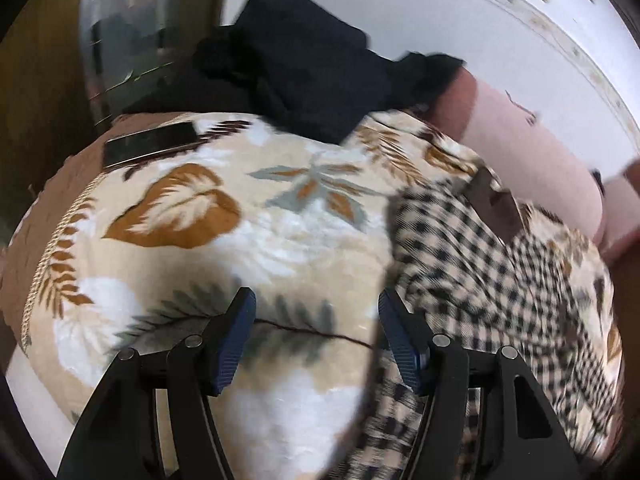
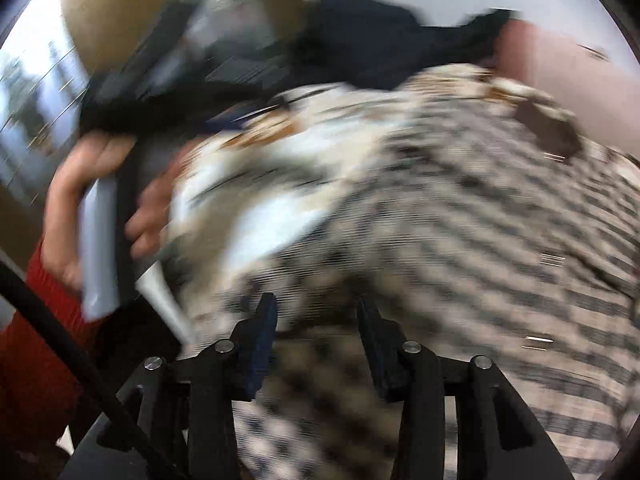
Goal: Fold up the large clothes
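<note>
The checked shirt [image 1: 480, 248] lies rumpled on the leaf-print blanket [image 1: 224, 216] covering the bed, toward its right side, with a dark garment [image 1: 304, 72] heaped beyond it. The left hand-held gripper [image 1: 316, 308] hangs wide over bare blanket, nothing between its jaws. The right hand-held gripper [image 2: 316, 316] sits half-spread over blurred checked cloth; whether it pinches any I cannot tell. To fold well, each should probably take a hem corner and draw the shirt flat first. No writing is legible.
</note>
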Available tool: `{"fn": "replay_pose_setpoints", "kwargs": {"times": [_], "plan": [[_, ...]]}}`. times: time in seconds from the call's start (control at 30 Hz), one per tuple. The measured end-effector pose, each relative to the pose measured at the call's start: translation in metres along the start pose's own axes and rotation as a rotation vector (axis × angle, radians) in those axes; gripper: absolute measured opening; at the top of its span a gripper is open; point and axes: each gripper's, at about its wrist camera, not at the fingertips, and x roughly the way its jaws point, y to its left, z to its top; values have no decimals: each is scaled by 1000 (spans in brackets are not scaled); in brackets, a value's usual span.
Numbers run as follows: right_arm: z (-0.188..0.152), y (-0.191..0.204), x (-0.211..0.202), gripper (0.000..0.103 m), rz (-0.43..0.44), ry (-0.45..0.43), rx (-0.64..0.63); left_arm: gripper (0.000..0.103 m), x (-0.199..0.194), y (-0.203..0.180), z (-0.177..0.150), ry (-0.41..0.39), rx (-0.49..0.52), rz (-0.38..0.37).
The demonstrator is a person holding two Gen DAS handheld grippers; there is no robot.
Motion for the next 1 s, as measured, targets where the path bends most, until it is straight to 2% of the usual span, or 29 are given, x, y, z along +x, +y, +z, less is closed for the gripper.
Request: {"fn": "replay_pose_setpoints", "kwargs": {"times": [0.07,0.2,0.33,0.4,0.47,0.53,0.6,0.7,0.8,0.87,1.0], "plan": [[-1,-44,-7,49,-145,0,58,63,4,-19,-8,13,42,-19],[-16,-112,-17,49,-359,52,138,63,19,-60,-29,61,148,-48],[-42,-180,-37,51,-545,113,276,63,34,-90,-52,100,257,-22],[-54,-203,-57,51,-613,104,344,63,42,-98,-61,124,296,-9],[-55,-216,-75,51,-591,54,387,63,41,-102,-64,107,306,-8],[-42,-218,-85,51,-558,-5,380,63,38,-105,-60,81,305,-22],[-18,-217,-79,51,-508,-48,365,63,37,-108,-47,67,281,-50],[30,-210,-48,51,-425,-114,338,63,48,-110,-13,34,200,-67],[65,-200,-8,51,-321,-118,349,63,74,-111,18,38,147,-77],[82,-198,13,51,-242,-112,372,63,95,-107,30,51,107,-48],[105,-191,64,51,-85,-67,413,63,132,-93,31,134,73,21]]}}
